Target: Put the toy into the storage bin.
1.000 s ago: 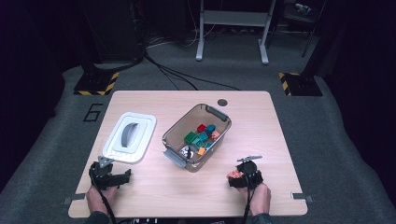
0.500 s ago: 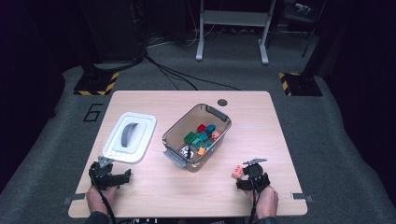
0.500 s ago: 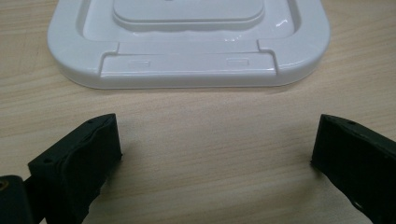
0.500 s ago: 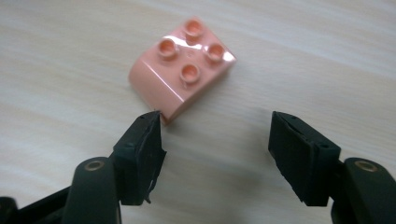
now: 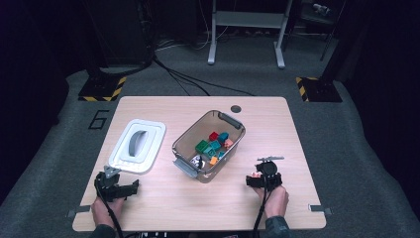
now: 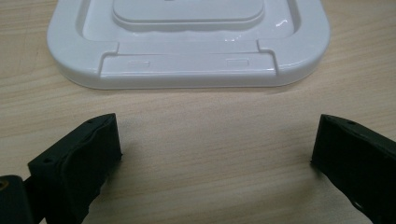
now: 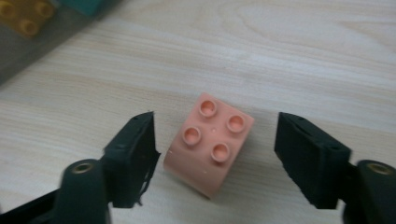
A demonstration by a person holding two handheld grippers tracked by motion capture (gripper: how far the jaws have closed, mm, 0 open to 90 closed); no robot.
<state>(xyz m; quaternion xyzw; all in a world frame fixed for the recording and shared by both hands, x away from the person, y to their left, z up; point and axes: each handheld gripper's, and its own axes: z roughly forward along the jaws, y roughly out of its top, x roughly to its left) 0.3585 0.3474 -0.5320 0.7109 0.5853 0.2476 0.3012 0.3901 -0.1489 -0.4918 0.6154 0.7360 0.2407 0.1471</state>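
Brick [image 7: 211, 143] position first: a pink four-stud block stands studs-up on the worktop [image 5: 277, 129], just right of the clear bin [image 5: 208, 144] and between the jaws of the right claw [image 7: 215, 150]. The jaws have just been opening a little; a gap shows at both sides of the brick, so I read this claw as released, straddling the brick without pressing it. In the high view the right claw [image 5: 264, 174] sits near the front edge, well apart from the bin rim.

Step in hand, as I judge it: one brick set out on the worktop. Whether it has just been put down or is about to be gripped I cannot tell from these angles. A regrip calls for square jaw contact on two opposite faces, since the brick sits turned against the jaws.

The left claw [image 6: 215, 154] rests wide open and empty on the worktop, just short of the white lid [image 6: 187, 42]. The bin holds more bricks, red, green, teal and orange. Nothing blocks the right claw's path; the bin wall is the nearest obstacle.
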